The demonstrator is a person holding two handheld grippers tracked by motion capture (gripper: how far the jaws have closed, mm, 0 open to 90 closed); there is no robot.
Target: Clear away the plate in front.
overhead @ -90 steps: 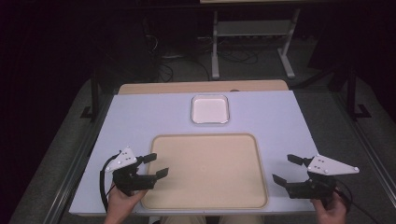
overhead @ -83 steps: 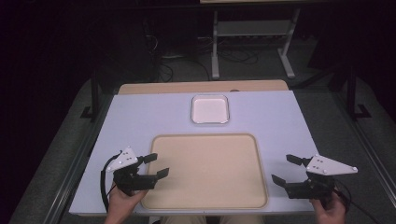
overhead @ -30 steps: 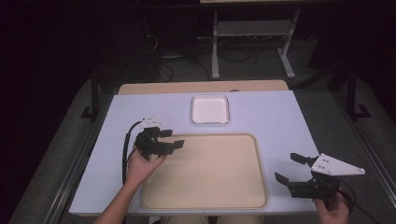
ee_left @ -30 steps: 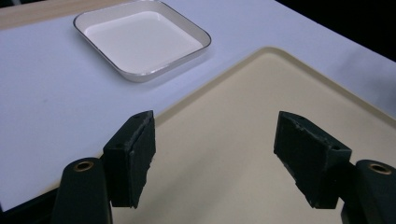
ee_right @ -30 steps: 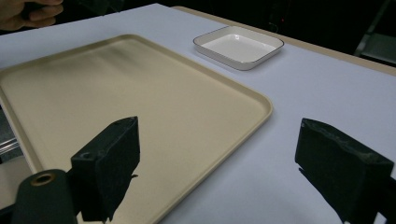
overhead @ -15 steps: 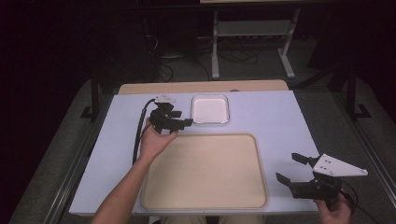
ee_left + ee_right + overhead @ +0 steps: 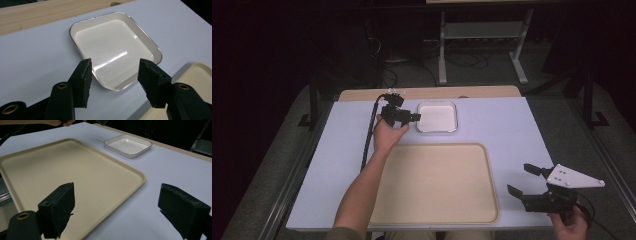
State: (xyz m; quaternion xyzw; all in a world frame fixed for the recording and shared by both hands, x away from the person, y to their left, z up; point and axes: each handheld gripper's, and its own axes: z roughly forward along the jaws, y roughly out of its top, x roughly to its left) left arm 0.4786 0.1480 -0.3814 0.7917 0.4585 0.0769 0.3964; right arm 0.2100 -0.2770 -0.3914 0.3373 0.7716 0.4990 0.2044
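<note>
L gripper (image 7: 414, 117) is hovering at the white dish's (image 7: 437, 116) 9 o'clock edge, jaws just been closing, nothing gripped yet. R gripper (image 7: 523, 180) is sitting released at the beige tray's (image 7: 434, 182) 4 o'clock.

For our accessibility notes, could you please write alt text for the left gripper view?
Two black fingers of the left gripper, apart and holding nothing, frame the near corner of an empty, glossy white square dish on a pale table. A beige tray shows at lower right.
</note>
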